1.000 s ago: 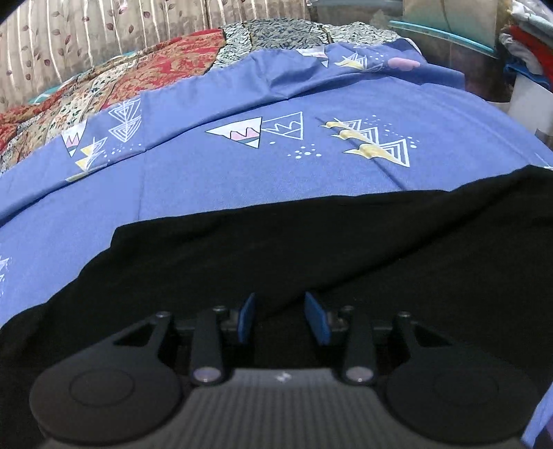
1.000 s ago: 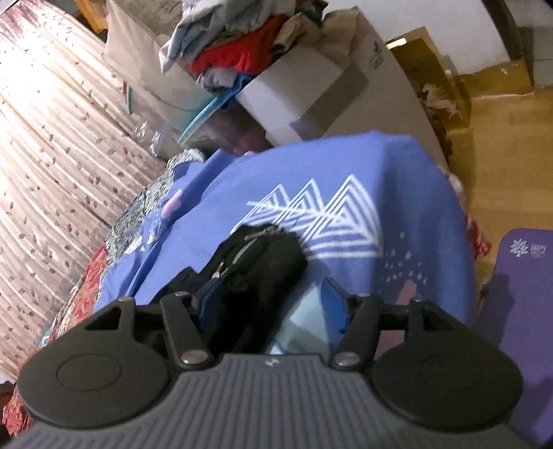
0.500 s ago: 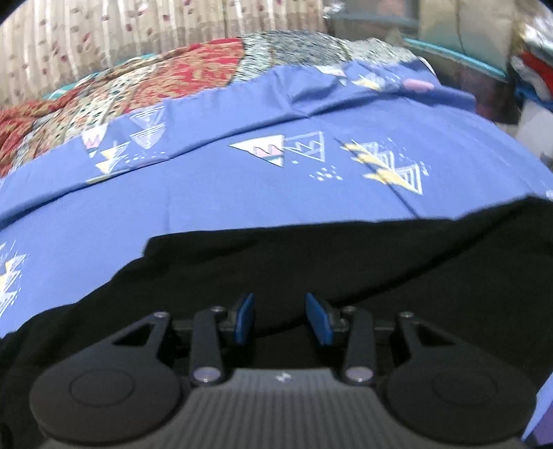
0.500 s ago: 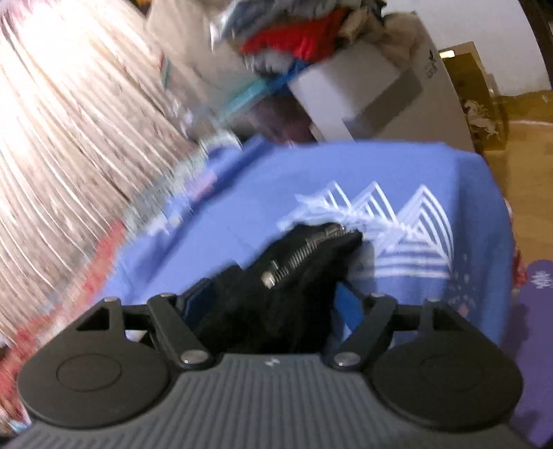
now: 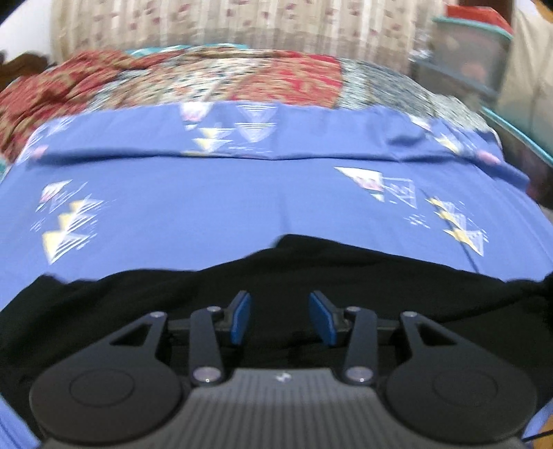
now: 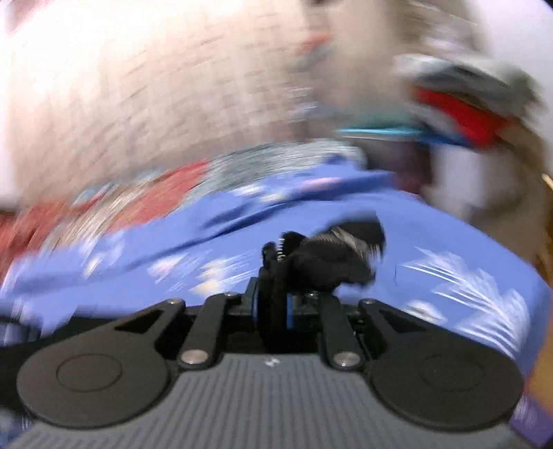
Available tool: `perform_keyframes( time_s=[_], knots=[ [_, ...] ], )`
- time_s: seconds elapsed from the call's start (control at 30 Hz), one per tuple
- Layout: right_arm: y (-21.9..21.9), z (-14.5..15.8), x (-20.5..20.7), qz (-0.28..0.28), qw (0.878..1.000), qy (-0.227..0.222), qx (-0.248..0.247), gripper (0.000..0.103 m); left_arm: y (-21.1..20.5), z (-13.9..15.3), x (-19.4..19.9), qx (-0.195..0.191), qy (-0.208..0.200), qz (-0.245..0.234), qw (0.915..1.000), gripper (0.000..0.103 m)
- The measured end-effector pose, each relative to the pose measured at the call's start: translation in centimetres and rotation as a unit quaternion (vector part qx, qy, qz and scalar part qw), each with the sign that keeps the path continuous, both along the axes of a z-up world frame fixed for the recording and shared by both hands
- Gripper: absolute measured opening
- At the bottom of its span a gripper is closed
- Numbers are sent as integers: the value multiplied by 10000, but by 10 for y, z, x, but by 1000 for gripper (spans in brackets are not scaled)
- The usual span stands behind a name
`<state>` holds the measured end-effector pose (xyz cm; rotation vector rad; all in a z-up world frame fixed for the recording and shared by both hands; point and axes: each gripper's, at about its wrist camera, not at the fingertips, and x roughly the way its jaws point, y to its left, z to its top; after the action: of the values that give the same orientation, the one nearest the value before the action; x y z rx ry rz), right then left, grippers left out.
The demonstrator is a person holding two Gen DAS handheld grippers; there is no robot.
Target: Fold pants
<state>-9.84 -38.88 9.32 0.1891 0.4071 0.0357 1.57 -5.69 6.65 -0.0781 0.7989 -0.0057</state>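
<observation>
Blue bedsheet printed with white and yellow triangles covers most of the bed, its cloth smooth in the middle and creased along a fold near the far side. Beyond that fold lies a red and patterned quilt, bunched toward the far left, and behind it hangs a pale curtain with small reddish marks. At the far right of the left wrist view stands a clear storage bin with a teal rim; the right wrist view, heavily blurred, shows a heap of clothes in grey, red and blue in the same direction, too smeared to tell apart. The black pants lie spread on the bedsheet along the near edge of the bed, running across the whole width of the left wrist view, with one rounded edge rising toward the middle of the sheet. The left gripper sits low over this black cloth with its jaws spread apart, the blue pads clear of each other; whether the pads touch the cloth cannot be told. The right gripper has its jaws pressed together on a bunch of the pants, and the pinched cloth stands up ahead of the tips above the sheet. A metal zipper shows along the top of that bunch, blurred but bright against the black.
</observation>
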Motion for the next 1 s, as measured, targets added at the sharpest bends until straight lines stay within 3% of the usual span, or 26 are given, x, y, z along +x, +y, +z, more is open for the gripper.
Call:
perform_keyframes(
  time_s=[0.1, 0.2, 0.23, 0.33, 0.43, 0.53, 0.63, 0.7, 0.77, 0.8, 0.9, 0.97, 1.0],
  knots=[
    [58, -13, 15, 1062, 9911, 494, -635, 25, 30, 2, -12, -92, -9, 253, 9996, 41],
    [97, -40, 27, 1988, 9678, 1316, -803, 45, 66, 7, -30, -152, -73, 535, 9984, 44],
    [105, -45, 27, 2153, 9612, 1494, -866, 48, 79, 9, -38, -182, -104, 644, 9977, 44],
    [104, -28, 15, 2427, 9593, 1254, -708, 52, 124, 13, -65, -304, -199, 1126, 9930, 50],
    [85, -7, 23, 2164, 9703, 1058, -201, 52, 170, 12, -89, -441, -234, 1708, 9840, 55],
    [70, -3, 46, 1533, 9805, 1177, 355, 52, 209, 4, -103, -722, -116, 2237, 9719, 61],
    [73, -20, 70, 1019, 9787, 1694, 557, 52, 241, -7, -114, -1327, -7, 2638, 9554, 65],
    [88, -38, 85, 803, 9709, 2251, 165, 52, 256, -14, -117, -1693, 34, 2746, 9465, 80],
    [106, -37, 85, 761, 9717, 2212, -332, 52, 264, -19, -122, -1942, 39, 2742, 9419, 81],
    [111, -31, 85, 756, 9728, 2163, -349, 52, 266, -23, -123, -2033, 30, 2718, 9406, 82],
    [118, -8, 80, 893, 9794, 1798, 207, 51, 274, -34, -116, -2312, 32, 2610, 9372, 89],
    [137, 2, 85, 1224, 9739, 1797, 655, 49, 277, -44, -109, -2485, 85, 2515, 9354, 90],
    [145, 2, 89, 1429, 9668, 1899, 935, 42, 278, -50, -105, -2566, 126, 2472, 9343, 92]
  ],
)
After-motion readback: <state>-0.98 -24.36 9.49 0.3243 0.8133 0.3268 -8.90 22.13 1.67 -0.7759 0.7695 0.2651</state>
